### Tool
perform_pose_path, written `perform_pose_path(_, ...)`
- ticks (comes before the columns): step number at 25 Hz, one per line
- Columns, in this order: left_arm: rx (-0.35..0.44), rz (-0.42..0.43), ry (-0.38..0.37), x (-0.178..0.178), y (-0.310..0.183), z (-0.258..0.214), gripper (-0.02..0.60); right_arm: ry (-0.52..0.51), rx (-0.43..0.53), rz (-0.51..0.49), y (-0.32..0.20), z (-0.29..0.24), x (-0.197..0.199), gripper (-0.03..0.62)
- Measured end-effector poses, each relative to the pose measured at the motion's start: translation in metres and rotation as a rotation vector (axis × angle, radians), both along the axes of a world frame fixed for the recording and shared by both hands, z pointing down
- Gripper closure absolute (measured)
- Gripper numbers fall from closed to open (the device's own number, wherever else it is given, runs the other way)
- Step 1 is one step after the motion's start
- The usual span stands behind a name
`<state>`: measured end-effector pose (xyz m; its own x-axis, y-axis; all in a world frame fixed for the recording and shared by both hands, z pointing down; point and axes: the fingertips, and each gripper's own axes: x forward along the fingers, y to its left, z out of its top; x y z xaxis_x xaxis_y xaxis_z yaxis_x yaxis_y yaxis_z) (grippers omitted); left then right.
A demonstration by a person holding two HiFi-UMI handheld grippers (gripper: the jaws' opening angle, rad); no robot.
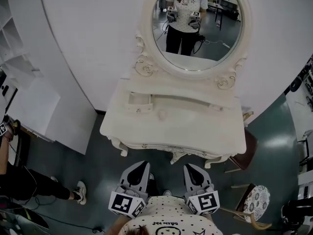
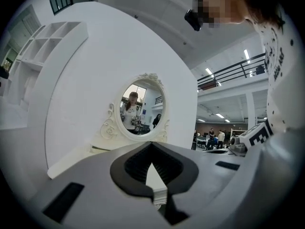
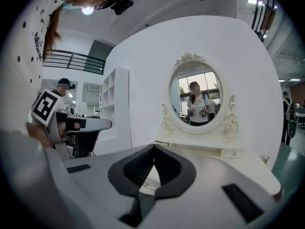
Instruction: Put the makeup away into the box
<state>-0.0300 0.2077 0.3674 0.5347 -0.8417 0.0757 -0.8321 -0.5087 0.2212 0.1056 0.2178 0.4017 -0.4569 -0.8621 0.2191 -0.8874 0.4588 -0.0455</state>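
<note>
A person stands facing a white dressing table (image 1: 176,131) with an oval mirror (image 1: 195,28), a gripper in each hand held close to the body and well short of the table's front edge. The left gripper (image 1: 140,164) has its jaws together with nothing between them, as its own view shows: the dark pads meet at the tip and only the pale table shows through the gap behind them. The right gripper (image 1: 191,166) is in the same state, jaws closed and empty, aimed slightly down towards the tabletop.

By the look of it, the job of putting the makeup away has not yet begun. Neither claw has hold of anything, and neither is over the table. A shallow rectangular tray (image 1: 139,101) sits at the back left of the tabletop, just below the mirror frame. It may be the box, though from here that is only a guess. No makeup can be told apart on the pale surface. A small lump (image 1: 161,115) near the tray is too faint to name.

Everything is left to do: close in on the table, find each item, open a claw on it and carry it to the box. A brown chair (image 1: 247,148) stands at the table's right corner, and a second person's leg and white shoe (image 1: 80,192) show at the left.
</note>
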Motion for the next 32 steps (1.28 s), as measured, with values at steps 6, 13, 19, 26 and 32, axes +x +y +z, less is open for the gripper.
perform_pose_path(6, 0.002, 0.048, 0.003, -0.018, -0.046, -0.004, 0.586, 0.002, -0.006, 0.035, -0.037, -0.003, -0.024, 0.586)
perform_pose_path(13, -0.010, 0.095, 0.016, -0.036, -0.066, 0.002, 0.586, -0.004, -0.039, 0.093, -0.053, 0.007, -0.041, 0.586)
perform_pose_path(19, -0.040, 0.070, 0.001, -0.061, -0.074, 0.013, 0.586, -0.001, -0.076, 0.096, -0.058, 0.015, -0.057, 0.586)
perform_pose_path(26, -0.071, 0.055, 0.001, -0.068, -0.088, 0.024, 0.586, -0.014, -0.110, 0.098, -0.073, 0.028, -0.059, 0.586)
perform_pose_path(32, -0.091, 0.031, -0.013, -0.069, -0.115, 0.030, 0.586, -0.020, -0.128, 0.072, -0.103, 0.033, -0.060, 0.586)
